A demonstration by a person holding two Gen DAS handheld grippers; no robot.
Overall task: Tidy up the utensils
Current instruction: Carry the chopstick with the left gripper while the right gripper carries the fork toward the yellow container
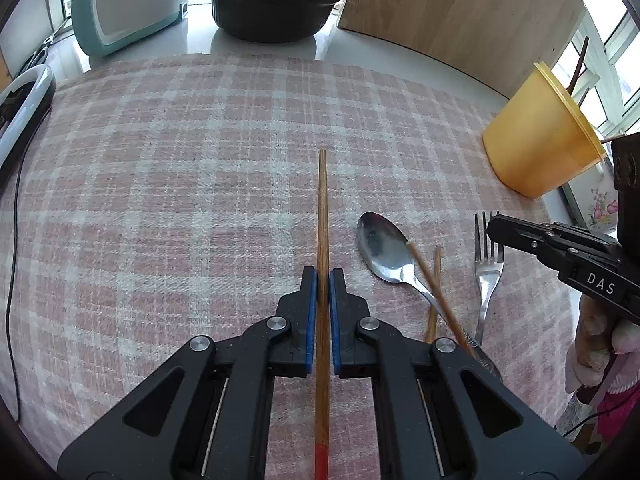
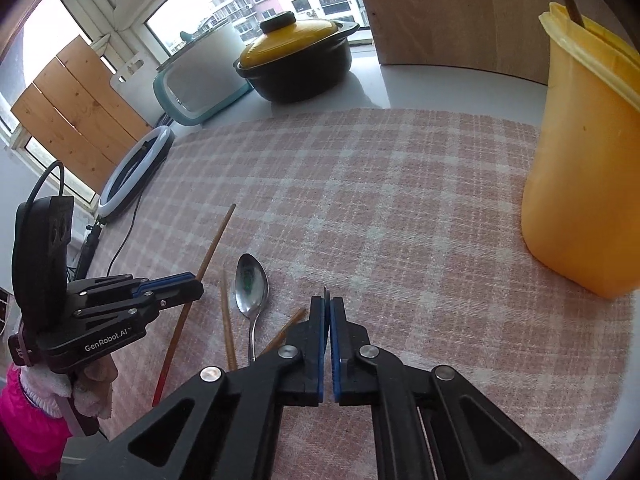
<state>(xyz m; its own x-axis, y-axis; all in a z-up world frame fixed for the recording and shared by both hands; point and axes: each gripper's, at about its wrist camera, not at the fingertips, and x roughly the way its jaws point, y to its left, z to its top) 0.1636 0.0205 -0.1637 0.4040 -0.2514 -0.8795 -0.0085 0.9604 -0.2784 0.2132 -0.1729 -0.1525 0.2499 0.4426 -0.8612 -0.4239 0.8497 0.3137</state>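
Left gripper (image 1: 323,280), nearest the left wrist camera, is seen clamped on a red-tipped chopstick (image 1: 322,216); the blue pads (image 1: 311,320) are pressed against the stick on both sides. The stick runs straight out between the fingers, its red end toward the camera, its plain end raised above the checked cloth (image 1: 200,160).

Right gripper (image 2: 327,304) is seen closed on the fork (image 1: 489,268): in the right wrist view only a thin metal edge is visible, pinched between the blue pads. In the left wrist view the fork tines are seen just beside the black fingertip.

On the cloth between the two grippers a spoon (image 2: 251,284) is noted, bowl up, handle toward the cameras. Two further chopsticks (image 1: 434,288) lie beside and across the spoon handle; whether they touch it cannot be told.

The yellow holder (image 2: 580,184) stands upright at the right edge of the cloth, well apart from the loose utensils, with dark sticks already in it.

Behind the cloth: a black pot with yellow lid (image 2: 300,60), a teal appliance (image 1: 128,4), a ring light (image 2: 136,172)
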